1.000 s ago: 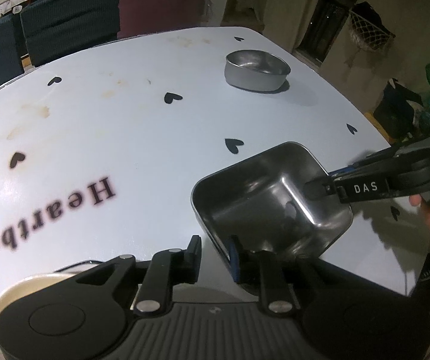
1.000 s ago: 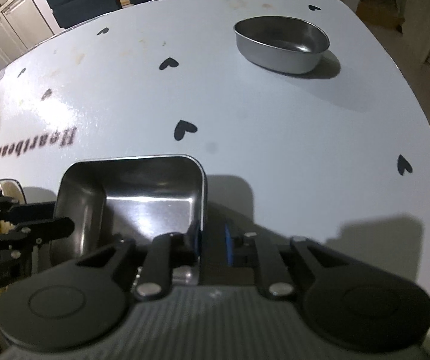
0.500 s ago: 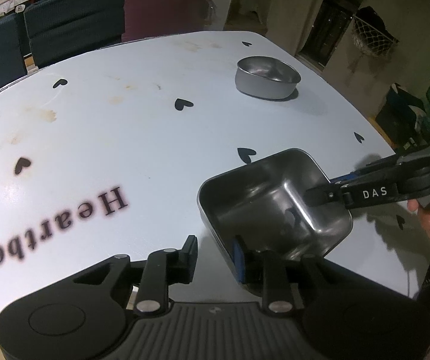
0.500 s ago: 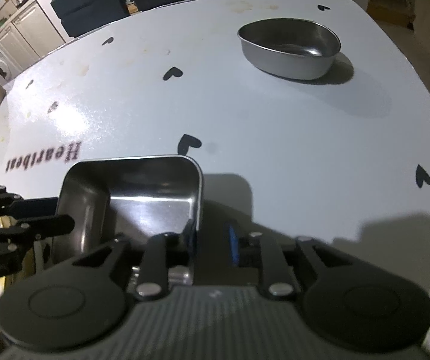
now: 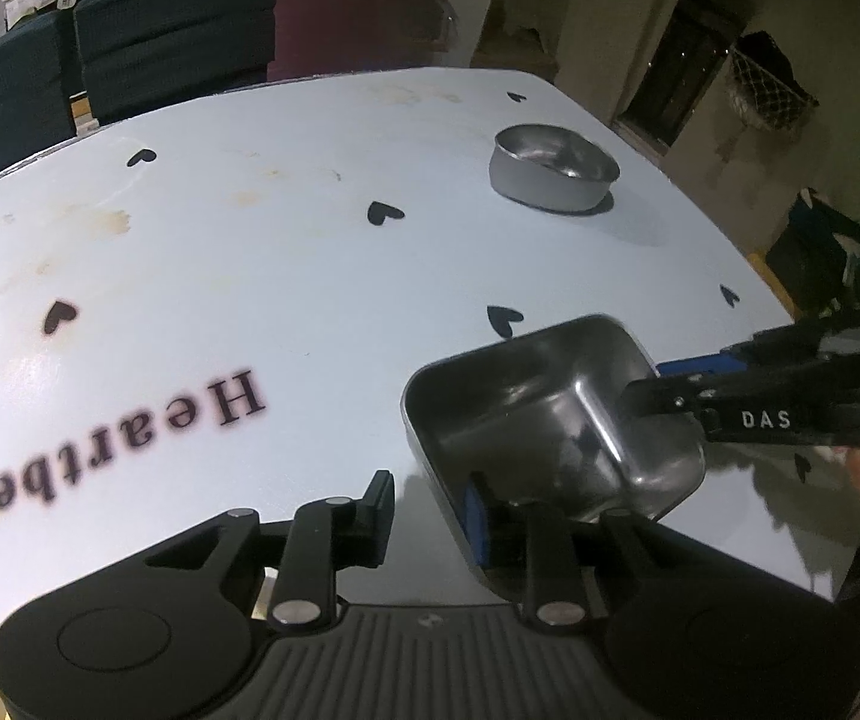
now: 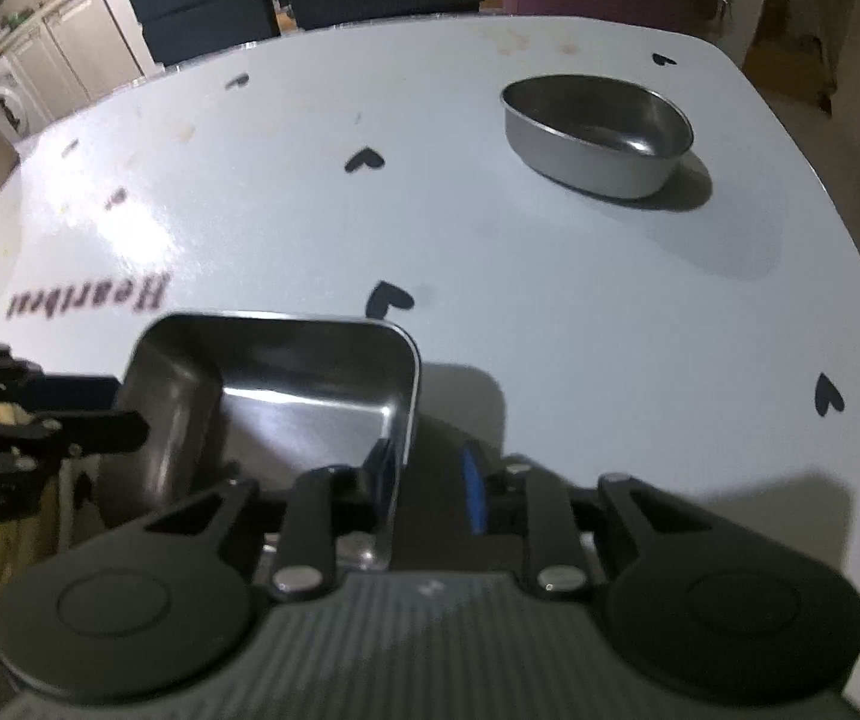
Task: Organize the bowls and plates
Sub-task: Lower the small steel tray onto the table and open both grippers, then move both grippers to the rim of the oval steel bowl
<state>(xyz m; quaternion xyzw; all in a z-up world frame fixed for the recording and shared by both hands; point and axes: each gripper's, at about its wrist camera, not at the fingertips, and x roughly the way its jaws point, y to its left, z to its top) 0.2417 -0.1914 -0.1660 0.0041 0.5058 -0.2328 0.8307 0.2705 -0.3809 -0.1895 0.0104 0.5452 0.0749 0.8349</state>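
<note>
Two grippers [image 5: 427, 507] [image 6: 427, 483], parted, straddle one square tin's [image 5: 526, 414] walls; one oval bowl [image 5: 553, 171].

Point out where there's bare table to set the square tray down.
Bare table lies between the square tray and the oval bowl, and left toward the Heartbeat lettering. It's crowded near the tray, where left tongs and right tongs meet.

White heart-print table [image 5: 310, 276]; oval steel bowl [image 5: 553, 169] resting far side.
</note>
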